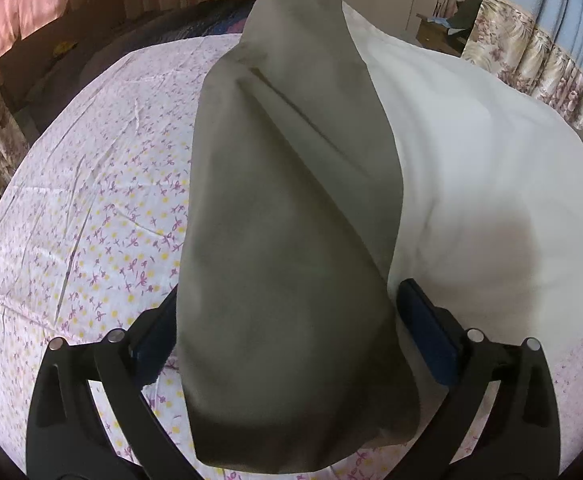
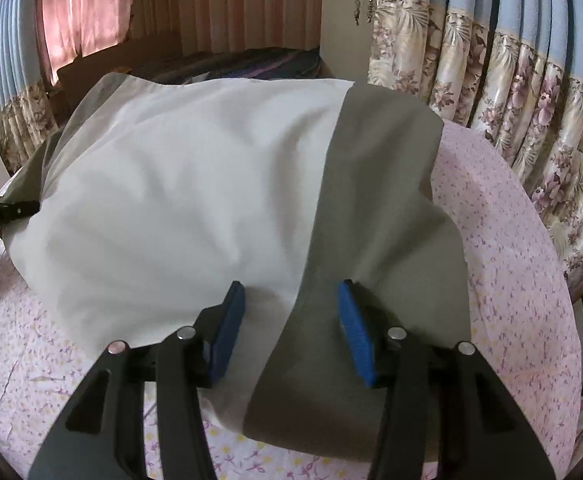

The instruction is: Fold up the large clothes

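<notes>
Lying across the flower-printed bed sheet point(image 1: 91, 184) is one large garment point(image 2: 179, 200), white in the middle with two grey-olive panels, one at each side. No label or writing can be read on it. The left gripper point(image 1: 287, 320) is held spread, the left grey panel point(image 1: 291, 200) draped between its blue pads. The right gripper point(image 2: 291, 320) is likewise seen released, its pads straddling the garment's near edge where white meets grey.
</notes>
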A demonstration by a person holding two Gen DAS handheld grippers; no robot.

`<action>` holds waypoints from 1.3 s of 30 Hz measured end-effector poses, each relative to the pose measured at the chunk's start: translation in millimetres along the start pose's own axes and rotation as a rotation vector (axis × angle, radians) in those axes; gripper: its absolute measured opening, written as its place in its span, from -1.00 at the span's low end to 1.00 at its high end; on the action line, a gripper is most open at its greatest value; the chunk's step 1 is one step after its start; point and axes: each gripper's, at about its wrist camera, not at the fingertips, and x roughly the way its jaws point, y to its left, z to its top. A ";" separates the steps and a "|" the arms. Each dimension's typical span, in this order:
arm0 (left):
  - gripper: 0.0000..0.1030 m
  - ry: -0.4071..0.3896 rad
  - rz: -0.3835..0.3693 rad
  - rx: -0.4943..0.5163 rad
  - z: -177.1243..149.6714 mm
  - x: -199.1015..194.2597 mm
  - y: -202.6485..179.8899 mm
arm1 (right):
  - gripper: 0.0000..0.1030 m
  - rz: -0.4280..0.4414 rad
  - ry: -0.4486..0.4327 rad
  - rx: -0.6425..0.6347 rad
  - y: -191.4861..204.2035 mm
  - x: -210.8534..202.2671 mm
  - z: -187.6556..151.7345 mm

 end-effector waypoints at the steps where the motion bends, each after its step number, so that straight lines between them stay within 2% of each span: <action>1: 0.94 0.003 0.002 -0.006 0.8 -2.3 0.1 | -0.05 0.004 -0.002 0.004 -1.5 -1.0 1.5; 4: 0.94 -0.011 0.024 -0.001 8.5 -11.4 -4.9 | 0.01 0.011 -0.001 0.026 -4.5 -6.0 5.6; 5: 0.94 -0.024 0.047 0.012 11.1 -20.2 -7.2 | 0.10 0.014 -0.002 0.041 -6.1 -10.8 7.8; 6: 0.94 -0.034 0.069 0.027 11.5 -27.3 -9.0 | 0.29 0.015 -0.011 0.059 -8.4 -17.4 10.7; 7: 0.94 -0.044 0.092 0.038 13.3 -32.9 -10.6 | 0.40 0.010 -0.025 0.072 -10.0 -22.8 13.2; 9: 0.94 -0.083 0.129 0.053 21.5 -50.6 -15.7 | 0.64 -0.008 -0.077 0.106 -16.7 -38.4 17.4; 12: 0.94 -0.115 0.084 0.031 29.7 -72.7 -22.1 | 0.83 -0.026 -0.159 0.192 -32.2 -61.6 20.8; 13: 0.94 -0.118 0.057 0.027 31.1 -77.3 -26.2 | 0.85 -0.039 -0.193 0.239 -40.0 -68.1 20.8; 16: 0.94 -0.121 -0.024 0.040 35.4 -85.8 -51.4 | 0.86 -0.065 -0.220 0.324 -52.6 -68.7 17.0; 22: 0.94 -0.098 -0.132 0.090 37.1 -73.9 -123.5 | 0.86 -0.054 -0.167 0.393 -60.5 -48.7 -2.2; 29: 0.94 -0.057 -0.162 0.103 44.9 -48.1 -179.8 | 0.86 -0.038 -0.168 0.447 -72.4 -50.0 -15.1; 33: 0.94 -0.052 -0.155 0.097 45.9 -35.3 -190.7 | 0.86 -0.040 -0.173 0.477 -82.2 -55.0 -23.0; 36: 0.94 -0.015 -0.151 0.094 45.1 -19.5 -197.9 | 0.86 -0.015 -0.174 0.529 -87.9 -53.2 -33.7; 39: 0.94 -0.012 -0.115 0.116 42.6 -9.3 -204.3 | 0.86 0.024 -0.169 0.562 -88.4 -47.3 -37.6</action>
